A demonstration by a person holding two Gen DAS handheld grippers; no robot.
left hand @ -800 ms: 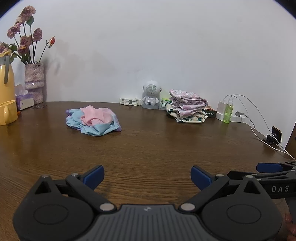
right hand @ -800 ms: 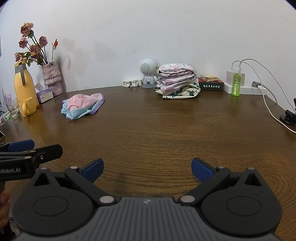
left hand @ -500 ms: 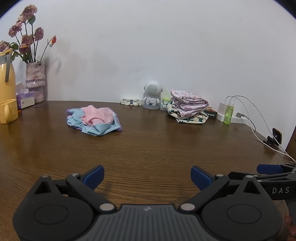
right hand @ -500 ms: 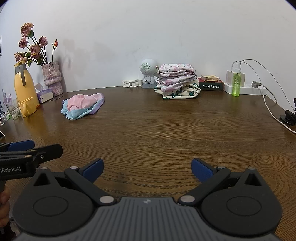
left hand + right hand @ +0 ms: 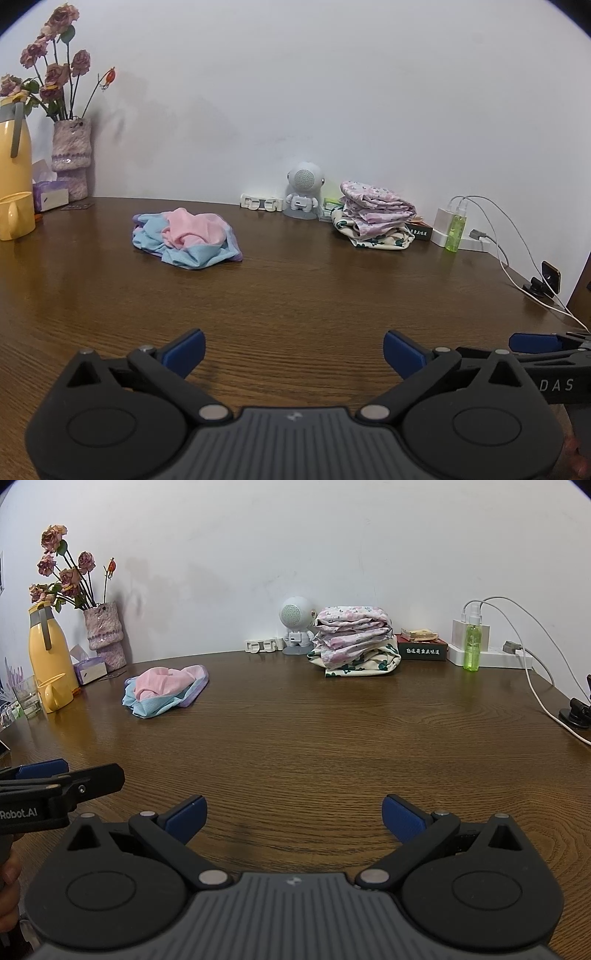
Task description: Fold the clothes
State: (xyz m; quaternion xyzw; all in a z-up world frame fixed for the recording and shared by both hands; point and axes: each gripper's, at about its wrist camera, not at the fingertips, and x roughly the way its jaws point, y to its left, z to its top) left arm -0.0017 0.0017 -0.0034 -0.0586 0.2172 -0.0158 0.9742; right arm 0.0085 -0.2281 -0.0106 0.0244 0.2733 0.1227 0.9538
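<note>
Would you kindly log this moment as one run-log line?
stage: before pickup | left tool: open, empty | right tool: open, empty | crumpled clothes: untouched on table | folded stack: by wall

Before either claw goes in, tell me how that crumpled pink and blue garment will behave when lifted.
The pink and blue garment lies in a soft, wrinkled heap, so it will probably hang limp and unfurl from one pinch. It looks thin, so likely light. On the smooth wooden table it would probably slide and bunch when pushed.
</note>
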